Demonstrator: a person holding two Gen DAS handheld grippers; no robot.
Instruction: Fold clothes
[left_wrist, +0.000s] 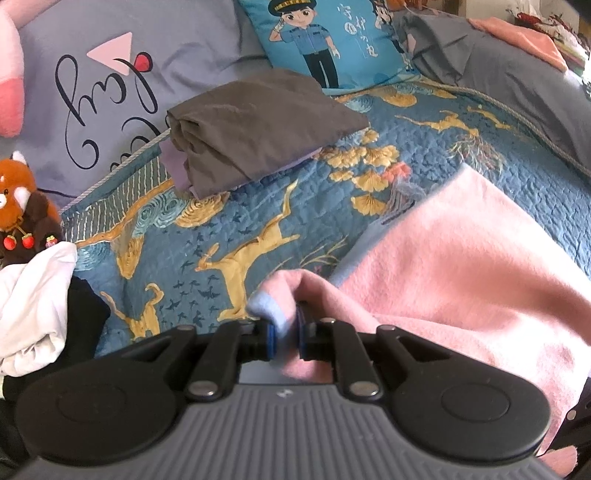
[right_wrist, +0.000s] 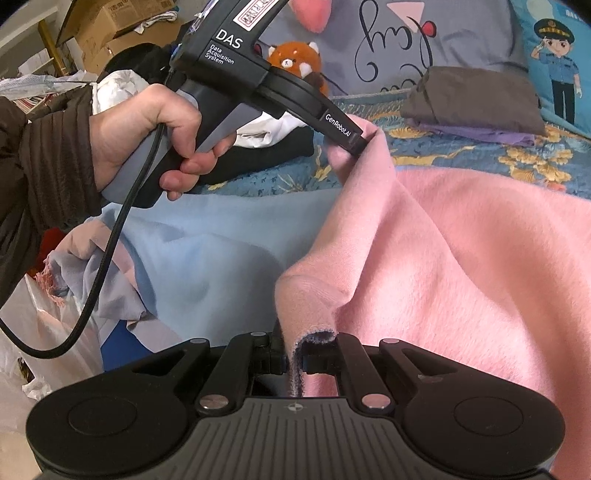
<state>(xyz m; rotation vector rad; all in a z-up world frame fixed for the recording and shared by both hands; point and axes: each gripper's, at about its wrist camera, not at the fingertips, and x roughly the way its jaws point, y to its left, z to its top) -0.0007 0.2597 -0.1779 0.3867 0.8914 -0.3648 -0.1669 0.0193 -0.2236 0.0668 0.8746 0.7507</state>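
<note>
A fuzzy pink garment (left_wrist: 461, 280) with a light blue inner side lies across the patterned bedspread and fills the right of both views. My left gripper (left_wrist: 286, 338) is shut on a bunched pink and blue edge of it. In the right wrist view that same left gripper (right_wrist: 360, 142) pinches a raised corner of the pink garment (right_wrist: 480, 258), held by a person's hand (right_wrist: 147, 136). My right gripper (right_wrist: 293, 360) is shut on a nearer edge of the garment, lifted into a peak. The blue inner side (right_wrist: 207, 240) shows to the left.
A folded grey and purple stack (left_wrist: 258, 125) sits on the blue and gold quilt (left_wrist: 221, 236) near the pillows (left_wrist: 110, 92). White and black clothes (left_wrist: 37, 302) are piled at the left beside a red panda plush (left_wrist: 22, 195). Boxes and bags (right_wrist: 110, 33) stand beyond the bed.
</note>
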